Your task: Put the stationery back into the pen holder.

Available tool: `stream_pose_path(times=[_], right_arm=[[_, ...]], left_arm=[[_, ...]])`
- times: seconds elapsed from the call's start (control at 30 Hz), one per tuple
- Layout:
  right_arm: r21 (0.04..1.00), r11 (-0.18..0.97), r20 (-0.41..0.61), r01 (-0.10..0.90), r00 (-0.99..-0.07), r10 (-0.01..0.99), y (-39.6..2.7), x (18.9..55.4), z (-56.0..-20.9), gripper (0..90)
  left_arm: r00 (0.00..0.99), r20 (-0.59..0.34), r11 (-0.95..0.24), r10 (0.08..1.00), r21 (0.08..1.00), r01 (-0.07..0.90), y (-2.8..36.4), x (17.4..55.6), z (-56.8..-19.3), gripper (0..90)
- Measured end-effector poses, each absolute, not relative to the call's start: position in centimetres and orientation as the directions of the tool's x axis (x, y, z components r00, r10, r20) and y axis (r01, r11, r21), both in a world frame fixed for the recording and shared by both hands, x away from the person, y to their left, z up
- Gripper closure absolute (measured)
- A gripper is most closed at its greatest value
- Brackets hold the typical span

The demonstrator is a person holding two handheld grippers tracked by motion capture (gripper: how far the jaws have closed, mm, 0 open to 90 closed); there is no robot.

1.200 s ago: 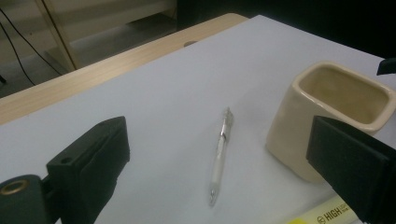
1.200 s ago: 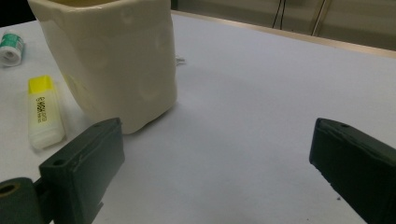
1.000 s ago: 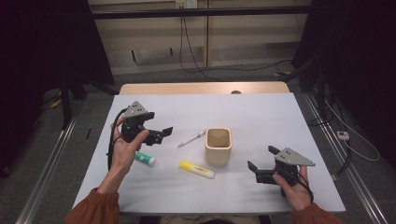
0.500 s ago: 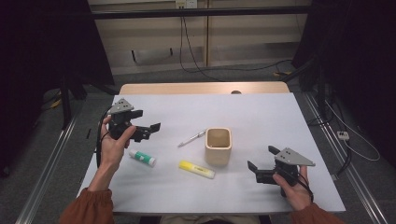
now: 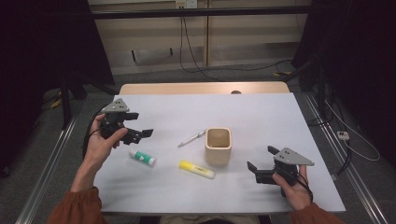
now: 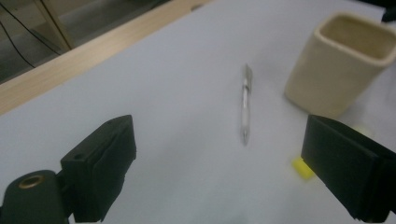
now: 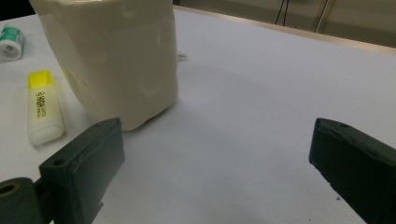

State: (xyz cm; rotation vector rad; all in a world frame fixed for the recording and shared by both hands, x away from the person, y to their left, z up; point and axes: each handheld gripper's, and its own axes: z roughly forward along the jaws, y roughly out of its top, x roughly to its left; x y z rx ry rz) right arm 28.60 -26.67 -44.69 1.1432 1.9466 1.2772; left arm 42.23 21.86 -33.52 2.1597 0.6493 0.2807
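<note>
High view: the left claw (image 5: 140,134) is hovering spread at left of frame, the pen (image 5: 192,138) lying just right of it on the counter (image 5: 261,112), long axis slanting toward the cup (image 5: 218,146). The right claw (image 5: 262,163) is sitting spread at lower right, farther off.

Left gripper view: the pen (image 6: 244,103) is lying centred between wide jaws, pointing away.

Right gripper view: jaws are gaping beside the cup (image 7: 112,56) and highlighter (image 7: 41,108).

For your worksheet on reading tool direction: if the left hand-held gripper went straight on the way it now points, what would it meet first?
Probably the pen. The left hand-held gripper is open and the pen lies on the table between its jaws' line of sight, with the cream cup off to one side. Its height above the table is unclear, so it might pass over.
</note>
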Motion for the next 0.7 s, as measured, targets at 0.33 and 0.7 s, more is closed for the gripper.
stream_pose_path(times=[0.33, 0.7], right_arm=[[0.913, 0.206, 0.003, 0.353, -0.51, 0.86, -26.4, 28.5, -44.7, 3.4], [0.912, 0.206, 0.003, 0.356, -0.507, 0.862, -26.5, 28.6, -44.8, 3.4]], left_arm=[[0.886, 0.031, -0.641, 0.464, 0.701, 0.311, 23.9, 42.0, -34.4, 11.5], [0.916, 0.015, -0.718, 0.4, 0.626, 0.304, 24.7, 42.6, -37.0, 10.7]])
